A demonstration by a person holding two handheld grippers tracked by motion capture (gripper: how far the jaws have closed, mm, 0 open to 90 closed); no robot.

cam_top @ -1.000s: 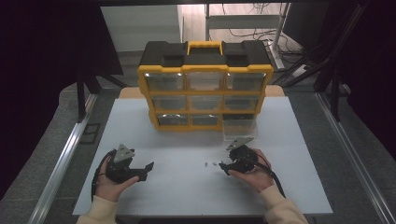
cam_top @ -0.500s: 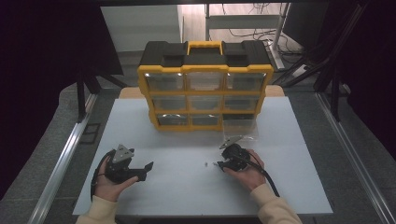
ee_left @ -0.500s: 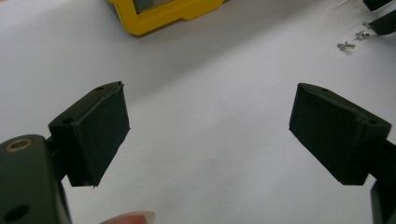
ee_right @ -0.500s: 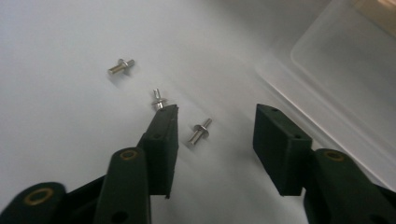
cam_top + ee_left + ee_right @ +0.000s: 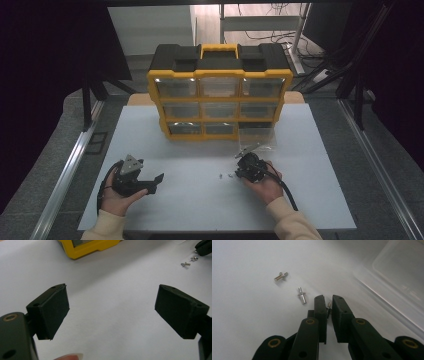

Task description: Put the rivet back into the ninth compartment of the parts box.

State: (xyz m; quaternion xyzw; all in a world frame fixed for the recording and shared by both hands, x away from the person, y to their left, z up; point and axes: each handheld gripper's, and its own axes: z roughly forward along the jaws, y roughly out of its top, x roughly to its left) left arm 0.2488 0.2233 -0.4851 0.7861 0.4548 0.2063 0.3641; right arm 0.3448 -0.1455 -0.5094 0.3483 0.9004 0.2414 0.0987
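Note:
Three small metal rivets lie on the white table (image 5: 200, 205) in front of my right gripper (image 5: 239, 172). In the right gripper view two of them, one rivet (image 5: 280, 276) and another (image 5: 302, 296), rest loose on the table. The third rivet (image 5: 328, 308) stands between the pads of the right gripper (image 5: 329, 298), whose jaws have just been closing and now pinch it. My left gripper (image 5: 157, 182) rests at the front left, jaws wide apart with only bare table between them (image 5: 111, 307). From there the loose rivets (image 5: 185, 264) lie far right.
A yellow and black drawer organizer (image 5: 220, 95) stands at the back middle of the table. A clear plastic drawer (image 5: 257, 135) lies on the table before its lower right slot, close behind my right gripper, and its wall (image 5: 402, 277) is to the right of the jaws.
The right gripper has shifted slightly left toward the rivets and its jaws have closed from wide apart. The left gripper has stayed where it was.

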